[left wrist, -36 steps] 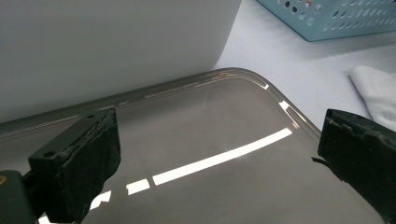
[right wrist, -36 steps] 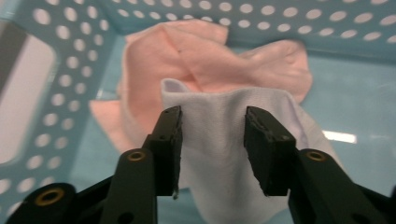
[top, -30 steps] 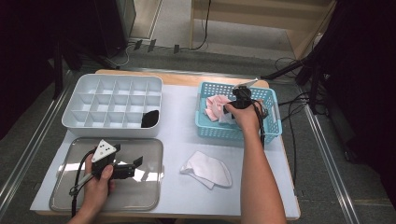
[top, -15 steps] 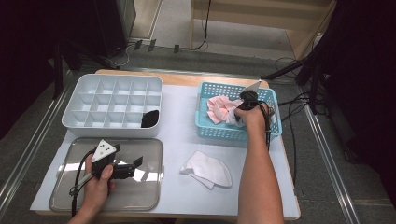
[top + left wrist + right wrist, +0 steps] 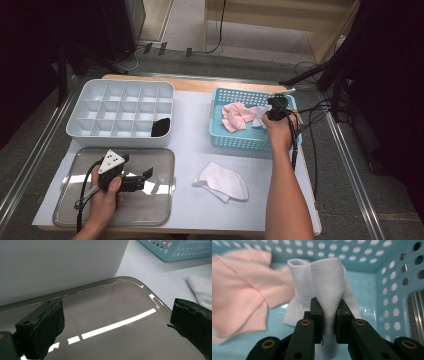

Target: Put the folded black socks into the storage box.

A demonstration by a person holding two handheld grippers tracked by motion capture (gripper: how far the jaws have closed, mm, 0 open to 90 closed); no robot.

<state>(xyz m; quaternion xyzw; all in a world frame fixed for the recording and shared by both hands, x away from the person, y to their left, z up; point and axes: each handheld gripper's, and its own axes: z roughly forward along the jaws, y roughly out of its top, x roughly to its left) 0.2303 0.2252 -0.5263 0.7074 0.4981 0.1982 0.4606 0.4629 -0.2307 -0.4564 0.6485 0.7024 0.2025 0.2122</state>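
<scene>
The right gripper [image 5: 329,312] has just been closing, and its jaws now pinch a fold of a white sock [image 5: 325,280] between the pads, with the fabric bunched up above the fingertips and hanging below them. This happens inside the blue perforated basket [image 5: 235,142], close to its right wall; in the high view the same gripper [image 5: 272,111] sits at the basket's right end with the white sock [image 5: 260,115] just ahead of it. To the left of this gripper, in the same basket, lie pink socks [image 5: 239,290], touching the white one at its lower edge.

The left gripper [image 5: 117,325] stands wide open with nothing between its pads, held low over a shiny metal tray [image 5: 112,305]. In the high view this gripper [image 5: 131,177] points to the right across the tray [image 5: 160,210]. Beyond its fingertips is the wall of a white compartment box [image 5: 120,112], which has a dark item [image 5: 160,127] in its near right cell. Off to the right of the left gripper, on the tabletop [image 5: 190,145], lies another white sock [image 5: 222,181], well apart from both grippers.

No brand, label or writing can be read on anything here.
</scene>
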